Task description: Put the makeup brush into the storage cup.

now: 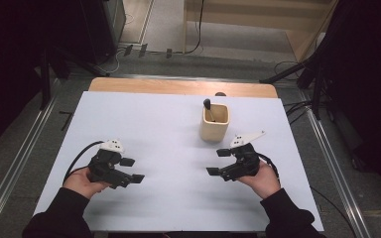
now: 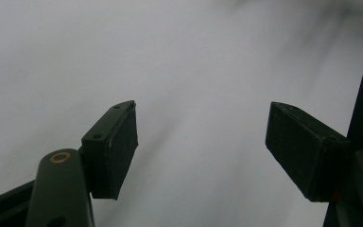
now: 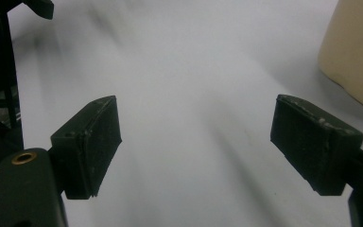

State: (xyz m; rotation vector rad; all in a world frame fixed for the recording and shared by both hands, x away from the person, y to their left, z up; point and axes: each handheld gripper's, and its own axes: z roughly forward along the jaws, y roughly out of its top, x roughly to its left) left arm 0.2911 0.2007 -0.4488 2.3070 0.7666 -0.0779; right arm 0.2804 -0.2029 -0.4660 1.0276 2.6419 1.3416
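A cream square cup (image 1: 214, 122) stands upright on the white table sheet (image 1: 168, 144), right of centre, with a dark-handled tool (image 1: 208, 106) poking out of it. My left gripper (image 1: 132, 169) rests low at the front left, held in a hand, jaws wide apart and nothing between them; its own view (image 2: 201, 149) looks at bare white sheet. My right gripper (image 1: 218, 161) sits at the front right, just below the cup, open and empty too. In the right gripper view (image 3: 196, 146) the cup's wall (image 3: 354, 52) shows at the upper right, off to the side of the jaws.
A strip of wooden tabletop (image 1: 178, 87) shows past the sheet's far edge. Metal rails (image 1: 20, 158) run along both sides of the table. Dark stands and cables (image 1: 297, 74) lie on the floor behind and to the right.
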